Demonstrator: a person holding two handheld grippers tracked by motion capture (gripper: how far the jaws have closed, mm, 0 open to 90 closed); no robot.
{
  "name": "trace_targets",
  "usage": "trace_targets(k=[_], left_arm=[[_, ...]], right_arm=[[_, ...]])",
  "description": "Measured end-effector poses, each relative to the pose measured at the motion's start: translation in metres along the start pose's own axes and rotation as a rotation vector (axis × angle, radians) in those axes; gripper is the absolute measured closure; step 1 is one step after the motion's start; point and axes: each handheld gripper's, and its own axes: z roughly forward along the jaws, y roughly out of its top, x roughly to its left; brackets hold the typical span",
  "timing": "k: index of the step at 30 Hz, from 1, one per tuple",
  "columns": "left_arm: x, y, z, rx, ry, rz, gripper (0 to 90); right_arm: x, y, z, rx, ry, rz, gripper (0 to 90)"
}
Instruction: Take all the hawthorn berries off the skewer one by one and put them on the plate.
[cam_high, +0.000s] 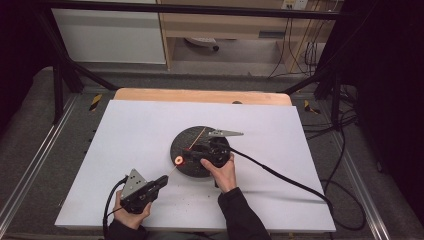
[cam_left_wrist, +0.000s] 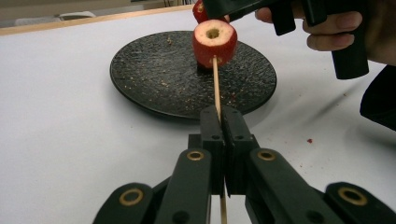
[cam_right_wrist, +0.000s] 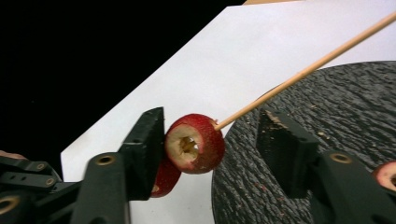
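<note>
Right gripper view — three red fruits (cam_right_wrist: 195, 143), one skewer (cam_right_wrist: 303, 70), one plate (cam_right_wrist: 355, 107).

We note two black grippers, the left gripper (cam_high: 161, 182) and the right gripper (cam_high: 196, 153), each topped by a grey three-cornered plate pierced with small holes. A black cable trails from each. Brass-ringed pivots mark the jaw linkages, with dark screws in the flat rectangular pads. The person wears dark long sleeves (cam_high: 243, 212).
</note>
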Motion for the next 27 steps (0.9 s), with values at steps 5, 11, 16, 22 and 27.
trace_targets(k=[5,11,16,22,27], left_arm=[[-0.0001,0.0001,-0.0002,-0.002,0.0,0.0,88.4],[-0.0004,0.0009,-0.0008,-0.008,0.0,0.004,88.4],[-0.0014,0.0014,-0.0016,-0.017,0.002,0.005,88.4],[-0.0021,0.0017,-0.0021,-0.022,0.006,0.009,88.4],[-0.0023,0.0018,-0.0024,-0.023,0.007,0.012,88.4]], right_arm=[[0.0,0.0002,-0.0004,0.009,0.023,0.009,54.9],[0.0007,0.0027,-0.0025,0.004,0.039,0.021,58.4],[0.0,0.0049,-0.0028,-0.007,0.048,0.034,59.5],[-0.0017,0.0088,-0.0042,-0.018,0.041,0.04,60.7],[-0.0026,0.0097,-0.004,-0.022,0.043,0.046,61.0]])
